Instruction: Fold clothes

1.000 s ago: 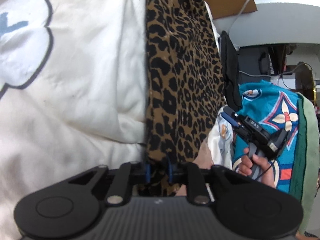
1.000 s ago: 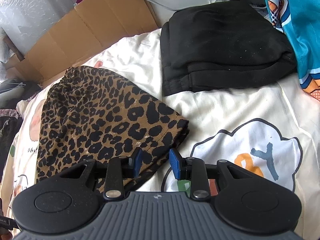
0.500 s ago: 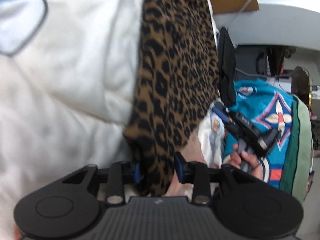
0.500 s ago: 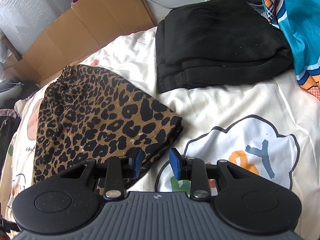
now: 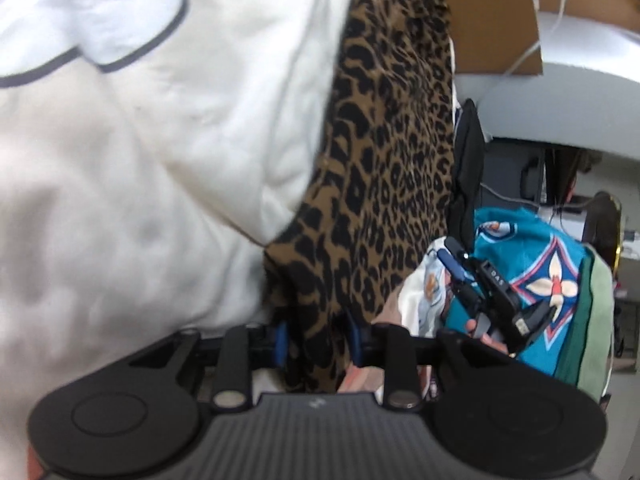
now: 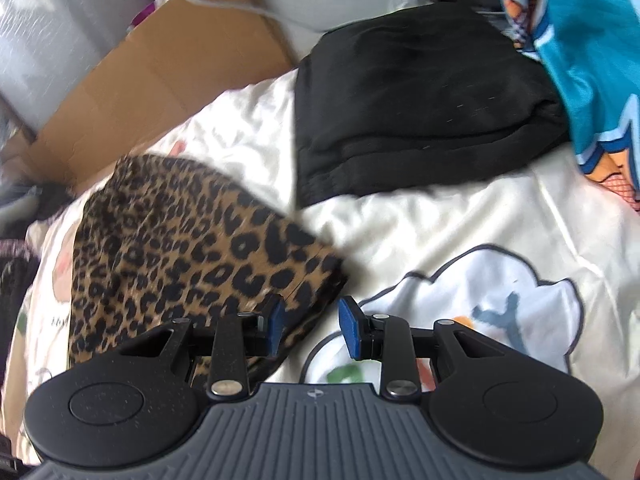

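A leopard-print garment lies flat on a cream bedsheet with a cloud print. In the left wrist view the same garment runs away from my left gripper. Its jaws are closing, and a bunched corner of the leopard cloth fills the gap and touches both blue pads. My right gripper stands open just above the garment's near right corner, with nothing pinched between its pads. From the left wrist view the right gripper shows at the far side, with a hand on its handle.
A folded black garment lies at the back of the bed. Teal patterned cloth hangs at the right edge. Flattened cardboard and a white cable lie beyond the bed's far side.
My left gripper's jaws went from a tight pinch on the leopard cloth to a wider gap, then narrowed again, and the wrist rolled. The right gripper stayed open near the garment's corner.
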The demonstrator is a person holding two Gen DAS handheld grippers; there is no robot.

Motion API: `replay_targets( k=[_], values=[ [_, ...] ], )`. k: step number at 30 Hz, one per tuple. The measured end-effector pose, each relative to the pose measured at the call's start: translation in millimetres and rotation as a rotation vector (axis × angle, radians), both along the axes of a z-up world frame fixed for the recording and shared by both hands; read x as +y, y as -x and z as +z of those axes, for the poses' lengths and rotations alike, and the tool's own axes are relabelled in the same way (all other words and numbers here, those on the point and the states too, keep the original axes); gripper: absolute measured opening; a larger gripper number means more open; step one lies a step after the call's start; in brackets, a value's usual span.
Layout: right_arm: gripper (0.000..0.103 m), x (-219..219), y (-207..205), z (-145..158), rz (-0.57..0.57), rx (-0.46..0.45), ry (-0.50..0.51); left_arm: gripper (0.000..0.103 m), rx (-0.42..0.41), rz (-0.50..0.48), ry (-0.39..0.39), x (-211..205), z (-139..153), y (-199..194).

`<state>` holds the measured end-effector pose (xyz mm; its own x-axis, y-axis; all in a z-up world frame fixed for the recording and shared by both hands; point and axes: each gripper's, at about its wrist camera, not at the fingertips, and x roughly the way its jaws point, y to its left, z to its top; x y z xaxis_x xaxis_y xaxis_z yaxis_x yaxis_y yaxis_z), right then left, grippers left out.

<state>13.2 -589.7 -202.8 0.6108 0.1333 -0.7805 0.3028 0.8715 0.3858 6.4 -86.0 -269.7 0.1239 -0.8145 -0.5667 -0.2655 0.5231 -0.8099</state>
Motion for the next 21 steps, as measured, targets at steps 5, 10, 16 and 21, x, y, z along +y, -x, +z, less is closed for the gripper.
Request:
replay_targets(
  k=[5,10,16,21],
  values=[
    [0.043,-18.7,-17.4,-9.1,-0.03,0.003,-0.048,0.022,-0.002,-0.016,-0.01,-7.8,-6.1,-0.4],
    [0.043,-29.9,-39.0,-21.9,-0.013,0.033,-0.111,0.022,-0.02,-0.015,-0.013,-9.4,-6.9,2.8],
    [0.043,-23.1,-62.9,-27.4,0.095,0.064,-0.11,0.009,-0.049,-0.031,-0.034,-12.4,-7.2,3.6],
    [0.011,-14.8,-71.8,-25.2,0.148,0.082,-0.076,0.006,-0.1,-0.104,-0.061,-20.3,7.4,-2.7]
  ],
)
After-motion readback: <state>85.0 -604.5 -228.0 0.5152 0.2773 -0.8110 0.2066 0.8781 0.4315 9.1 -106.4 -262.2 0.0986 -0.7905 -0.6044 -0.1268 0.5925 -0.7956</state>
